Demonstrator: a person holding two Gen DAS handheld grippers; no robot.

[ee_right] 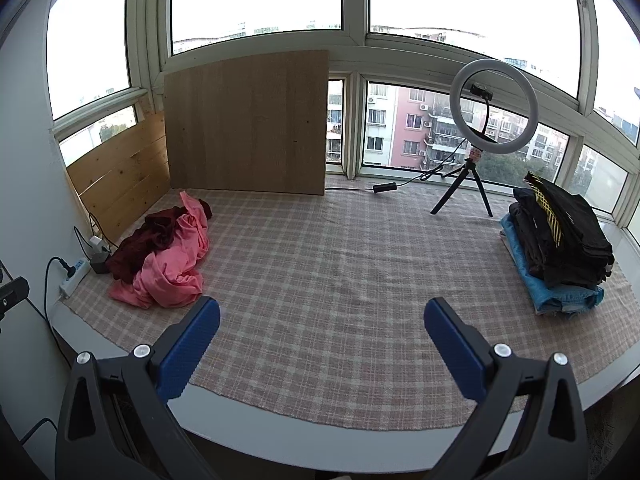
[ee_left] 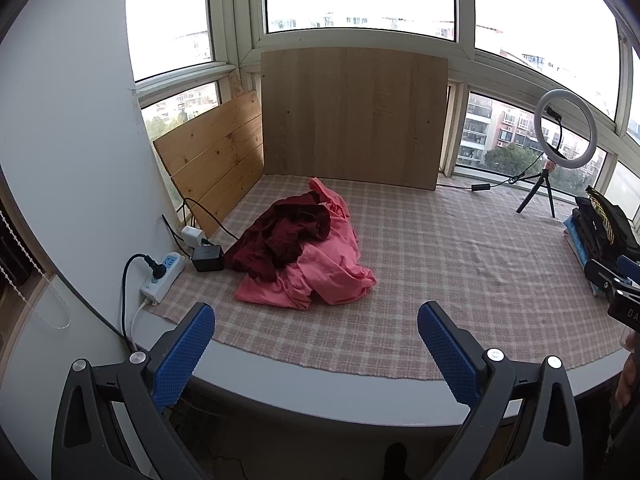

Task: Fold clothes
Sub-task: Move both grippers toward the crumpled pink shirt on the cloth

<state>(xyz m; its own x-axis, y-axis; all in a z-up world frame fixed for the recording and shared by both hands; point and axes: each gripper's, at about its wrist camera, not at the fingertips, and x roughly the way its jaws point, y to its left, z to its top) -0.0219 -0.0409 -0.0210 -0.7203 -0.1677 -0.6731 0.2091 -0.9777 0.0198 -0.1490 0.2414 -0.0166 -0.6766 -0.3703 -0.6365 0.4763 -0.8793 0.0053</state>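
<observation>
The left gripper [ee_left: 316, 344] hangs with its jaws spread wide and empty at the bottom of the frame; the right gripper [ee_right: 322, 342] likewise; a pink garment [ee_left: 320, 264] and a dark red garment [ee_left: 284, 236] lie crumpled together left of centre on the checked cloth [ee_left: 440, 248]; folded clothes [ee_right: 560, 240] are stacked at the right edge, near a ring light [ee_right: 494, 106].

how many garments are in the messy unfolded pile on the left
2: a pink garment spread underneath and toward the front, and a dark red garment bunched on its back left, near the power strip. More may be hidden under them.
</observation>
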